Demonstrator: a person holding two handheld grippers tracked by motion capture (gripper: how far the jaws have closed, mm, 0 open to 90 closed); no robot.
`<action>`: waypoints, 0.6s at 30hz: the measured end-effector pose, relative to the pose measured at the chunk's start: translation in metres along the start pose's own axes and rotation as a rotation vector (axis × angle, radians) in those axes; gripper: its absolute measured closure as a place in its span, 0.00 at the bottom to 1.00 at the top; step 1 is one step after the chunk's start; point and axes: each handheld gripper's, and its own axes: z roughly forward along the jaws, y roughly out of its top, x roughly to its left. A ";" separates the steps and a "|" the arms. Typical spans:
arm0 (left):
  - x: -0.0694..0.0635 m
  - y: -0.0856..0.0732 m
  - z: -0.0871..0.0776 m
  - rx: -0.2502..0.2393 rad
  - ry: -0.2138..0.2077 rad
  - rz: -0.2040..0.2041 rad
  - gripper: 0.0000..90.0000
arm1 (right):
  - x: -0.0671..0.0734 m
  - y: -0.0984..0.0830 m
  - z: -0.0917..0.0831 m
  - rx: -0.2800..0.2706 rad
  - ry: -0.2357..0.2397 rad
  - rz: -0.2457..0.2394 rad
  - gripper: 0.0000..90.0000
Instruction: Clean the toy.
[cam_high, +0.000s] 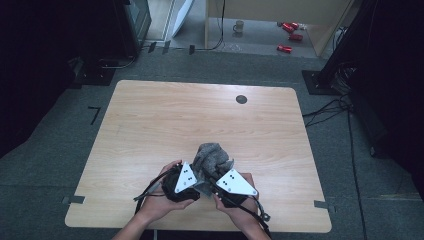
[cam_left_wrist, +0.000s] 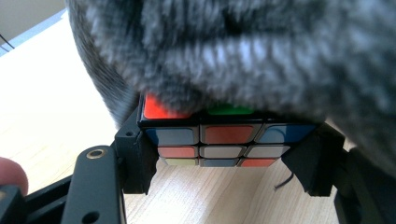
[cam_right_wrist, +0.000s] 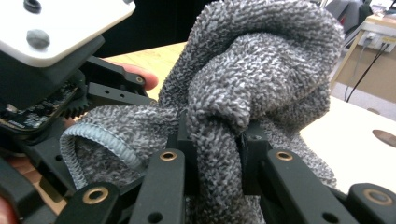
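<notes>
while draped in grey towel (cam_right_wrist: 261, 65), unbranded puzzle cube (cam_left_wrist: 219, 140) between left gripper (cam_left_wrist: 224, 163) fingers

table (cam_high: 150, 125) bare left, right & far side, grey cloth (cam_high: 212, 155) bunched over cube (cam_left_wrist: 210, 140)

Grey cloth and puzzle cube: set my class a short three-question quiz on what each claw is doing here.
1. True or false: the left claw is clamped on the puzzle cube.
2. What does the right claw pinch?
A. grey cloth
B. a cable
C. a mug
3. Fill in: the cloth lies draped over the ____ of the cube.

Key: 1 true; 2 A; 3 top.
</notes>
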 end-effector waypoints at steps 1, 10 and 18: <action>0.001 0.000 -0.001 -0.005 -0.006 -0.004 0.39 | -0.003 0.001 0.000 -0.006 0.002 0.003 0.85; 0.001 0.002 -0.001 -0.016 -0.029 -0.009 0.39 | -0.003 0.000 -0.003 -0.022 -0.020 0.003 0.86; -0.001 0.003 -0.001 -0.017 -0.023 -0.003 0.39 | -0.010 -0.001 -0.005 -0.032 -0.030 0.052 0.86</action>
